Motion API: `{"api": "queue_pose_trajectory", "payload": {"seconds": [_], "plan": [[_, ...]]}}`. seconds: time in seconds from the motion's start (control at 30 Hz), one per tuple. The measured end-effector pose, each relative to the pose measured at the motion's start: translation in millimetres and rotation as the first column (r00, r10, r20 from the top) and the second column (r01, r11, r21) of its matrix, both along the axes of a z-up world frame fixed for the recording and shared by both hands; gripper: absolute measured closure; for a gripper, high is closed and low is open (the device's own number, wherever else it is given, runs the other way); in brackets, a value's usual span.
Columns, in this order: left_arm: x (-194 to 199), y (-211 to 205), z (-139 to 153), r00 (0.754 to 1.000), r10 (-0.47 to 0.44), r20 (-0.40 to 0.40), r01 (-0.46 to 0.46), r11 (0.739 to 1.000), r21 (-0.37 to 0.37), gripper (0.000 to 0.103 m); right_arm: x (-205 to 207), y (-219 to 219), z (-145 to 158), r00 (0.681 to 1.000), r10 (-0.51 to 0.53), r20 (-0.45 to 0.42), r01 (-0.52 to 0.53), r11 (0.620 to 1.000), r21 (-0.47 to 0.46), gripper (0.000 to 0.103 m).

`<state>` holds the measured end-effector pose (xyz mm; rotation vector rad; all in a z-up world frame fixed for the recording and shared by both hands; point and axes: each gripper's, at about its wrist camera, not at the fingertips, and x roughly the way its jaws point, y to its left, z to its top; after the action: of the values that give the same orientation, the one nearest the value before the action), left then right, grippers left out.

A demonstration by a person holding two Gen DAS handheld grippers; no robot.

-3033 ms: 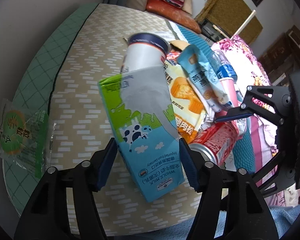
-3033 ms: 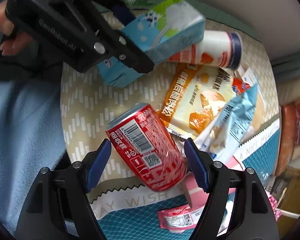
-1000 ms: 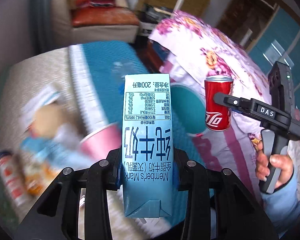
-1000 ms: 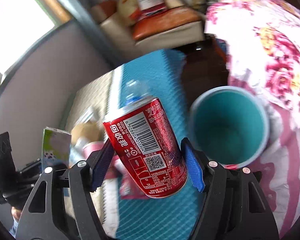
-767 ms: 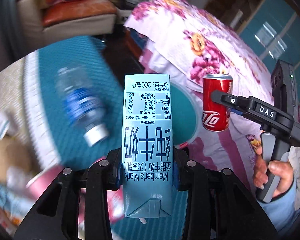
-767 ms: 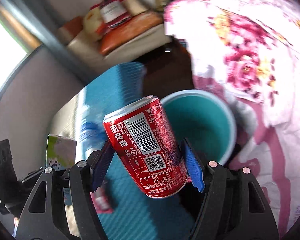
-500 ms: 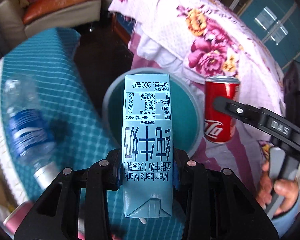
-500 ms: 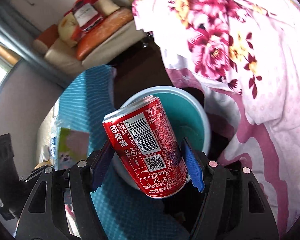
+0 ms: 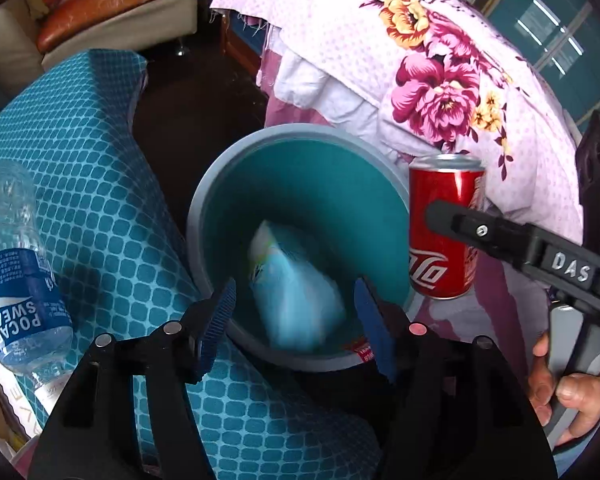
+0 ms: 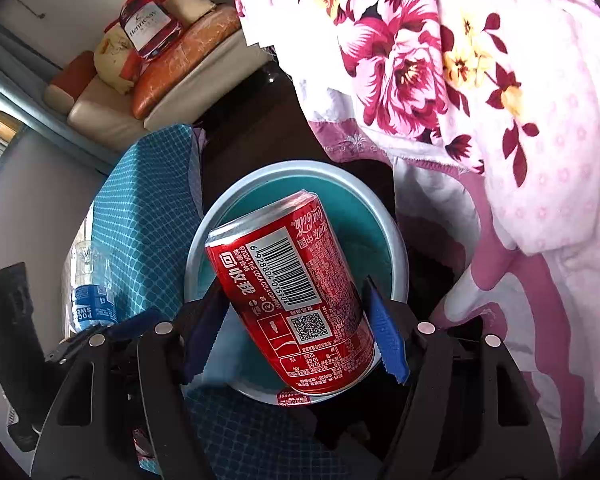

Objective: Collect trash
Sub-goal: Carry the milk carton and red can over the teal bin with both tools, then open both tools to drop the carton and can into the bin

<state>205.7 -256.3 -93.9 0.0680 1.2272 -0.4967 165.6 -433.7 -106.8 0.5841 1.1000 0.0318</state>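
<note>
Pale-blue milk carton [image 9: 296, 284], motion-blurred, lies inside the teal bin [image 9: 204, 200] at frame centre, clear of the left gripper [image 9: 296, 320], whose jaws are opening with nothing pressed between them. The right gripper [image 10: 296, 332] clamps the red can [image 10: 292, 300] above the bin rim, hiding much of the interior.

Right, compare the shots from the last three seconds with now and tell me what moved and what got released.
Both items were lifted off the table and carried over the teal bin. The left gripper has let go: its jaws are opening, and the milk carton is a blur falling inside the bin. The right gripper is unchanged, gripping the red can above the bin. The water bottle is lying on the blue cloth.
</note>
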Motion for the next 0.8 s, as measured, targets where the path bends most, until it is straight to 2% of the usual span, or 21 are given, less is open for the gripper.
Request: {"api": "queue_pose_trajectory", "payload": {"seconds": [0.2,0.43,0.53,0.6,0.8], "plan": [[-10,16,9,1.0,0.023,0.021,-0.023,1.0,-0.007,0.04,-1,6,-9,1.0,0.009,-0.029,-0.009,1.0,-0.008,0.038],[-28,50,26,0.996,0.079,0.03,-0.078,0.995,-0.058,0.038,-3,20,-14,0.997,0.04,-0.064,-0.041,0.999,-0.013,0.037],[-37,61,35,0.994,0.101,0.05,-0.098,0.993,-0.069,0.026,-5,28,-11,0.996,0.055,-0.067,-0.056,0.998,-0.01,0.036],[-43,67,41,0.991,0.113,0.068,-0.108,0.991,-0.073,0.025,-8,31,-9,0.996,0.061,-0.065,-0.062,0.998,-0.013,0.032],[-63,87,56,0.986,0.14,0.092,-0.133,0.988,-0.08,0.025,-21,50,5,0.995,0.086,-0.05,-0.087,0.996,-0.026,0.029]]}}
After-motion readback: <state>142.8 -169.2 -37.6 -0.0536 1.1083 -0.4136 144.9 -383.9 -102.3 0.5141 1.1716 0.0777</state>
